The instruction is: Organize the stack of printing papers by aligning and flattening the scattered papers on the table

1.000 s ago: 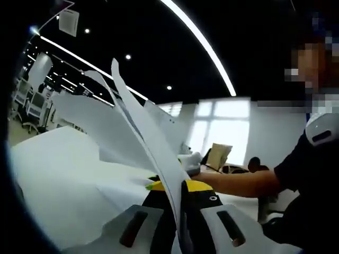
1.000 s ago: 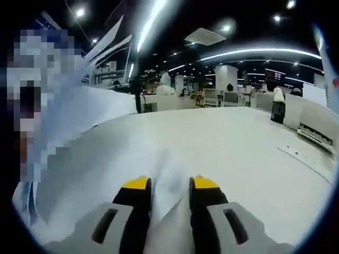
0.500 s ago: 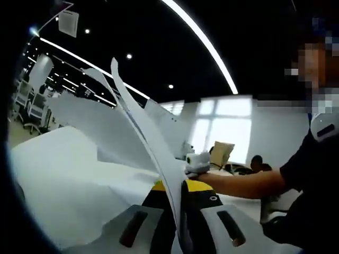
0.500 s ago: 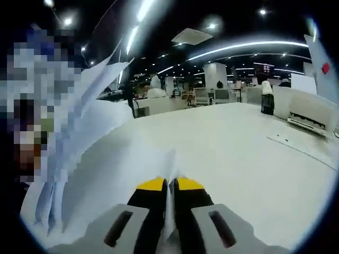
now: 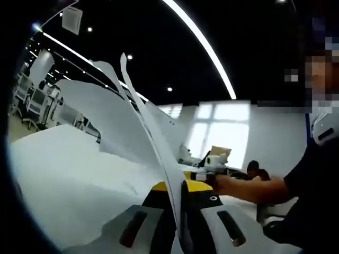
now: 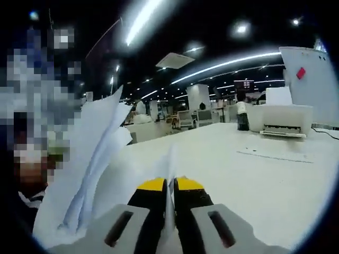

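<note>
Left tongs (image 5: 177, 186) pinch the papers (image 5: 143, 132) edge-on; right tongs (image 6: 169, 183) are clamped on a sheet (image 6: 170, 164). Papers are raised off the white counter (image 6: 254, 174), fanned, long axis rising away from the jaws. Judgement: keep both pinches even, tap edges square, then lay flat.

Open-plan office: long ceiling light strips (image 6: 222, 64), rows of desks and chairs (image 5: 29, 103) far ahead, a printer (image 6: 280, 119) on the white table (image 6: 254, 174) ahead-right of the claw.

white table (image 6: 254, 174) carrying a printer (image 6: 279, 119) and loose papers (image 5: 63, 174).
</note>
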Available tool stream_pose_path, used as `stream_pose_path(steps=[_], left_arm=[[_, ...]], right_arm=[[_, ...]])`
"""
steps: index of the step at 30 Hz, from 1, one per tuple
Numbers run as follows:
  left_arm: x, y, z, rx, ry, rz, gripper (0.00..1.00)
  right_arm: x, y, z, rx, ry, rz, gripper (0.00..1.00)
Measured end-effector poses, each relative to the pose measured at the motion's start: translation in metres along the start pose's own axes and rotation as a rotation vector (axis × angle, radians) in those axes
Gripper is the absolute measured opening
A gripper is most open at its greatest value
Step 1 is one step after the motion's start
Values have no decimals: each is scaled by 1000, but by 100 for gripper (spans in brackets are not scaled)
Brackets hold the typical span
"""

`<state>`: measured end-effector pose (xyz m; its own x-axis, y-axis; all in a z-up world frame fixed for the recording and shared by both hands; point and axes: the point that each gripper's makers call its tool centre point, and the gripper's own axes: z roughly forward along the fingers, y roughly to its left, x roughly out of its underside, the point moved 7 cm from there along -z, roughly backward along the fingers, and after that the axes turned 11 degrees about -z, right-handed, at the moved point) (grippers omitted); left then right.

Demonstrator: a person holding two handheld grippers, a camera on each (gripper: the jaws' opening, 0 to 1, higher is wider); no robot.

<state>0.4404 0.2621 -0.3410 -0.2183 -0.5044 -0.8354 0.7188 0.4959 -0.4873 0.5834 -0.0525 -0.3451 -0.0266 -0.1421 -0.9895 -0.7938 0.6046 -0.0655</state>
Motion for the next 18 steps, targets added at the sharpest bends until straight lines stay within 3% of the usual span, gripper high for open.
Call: stream_pose_path(steps=[12, 18], left_arm=[[13, -5, 26, -14, 75, 20, 7], [24, -8, 49, 6, 109, 7, 7]], right_arm=[[-35, -17, -99, 151, -117, -27, 2], [-46, -20, -135, 195, -142, -47, 2]])
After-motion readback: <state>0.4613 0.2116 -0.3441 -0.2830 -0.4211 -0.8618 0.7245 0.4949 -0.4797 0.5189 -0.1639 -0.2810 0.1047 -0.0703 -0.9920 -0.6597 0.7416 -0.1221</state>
